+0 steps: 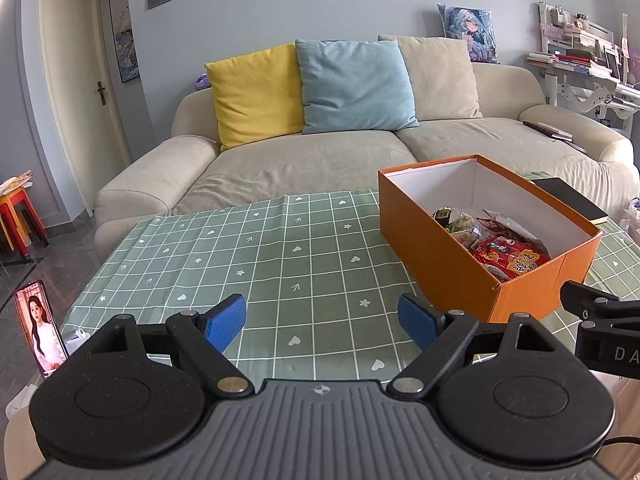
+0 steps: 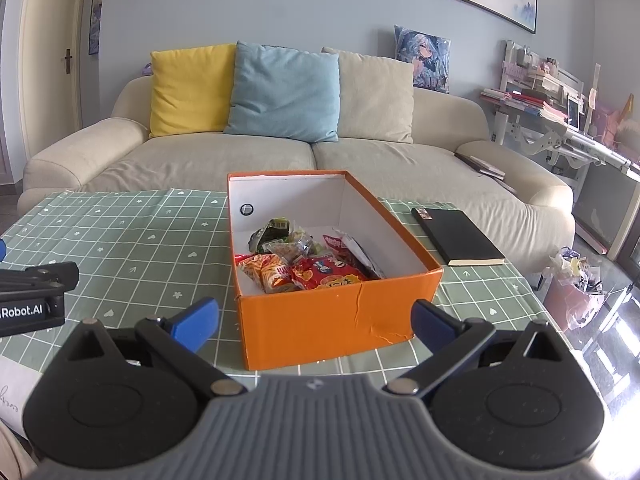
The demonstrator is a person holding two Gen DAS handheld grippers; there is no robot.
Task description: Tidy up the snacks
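An orange box (image 2: 332,320) with white inner walls stands on the green checked tablecloth (image 2: 132,248). Several snack packets (image 2: 304,264), mostly red and orange, lie inside it. The box also shows in the left wrist view (image 1: 448,280), to the right, with the snack packets (image 1: 504,256) in its near end. My left gripper (image 1: 322,320) is open and empty over the cloth, left of the box. My right gripper (image 2: 314,320) is open and empty, just in front of the box's near wall.
A black notebook (image 2: 456,236) lies on the cloth right of the box. A phone (image 1: 40,328) stands at the table's left edge. A beige sofa (image 2: 280,160) with cushions is behind the table. A bin bag (image 2: 576,292) sits on the floor at right.
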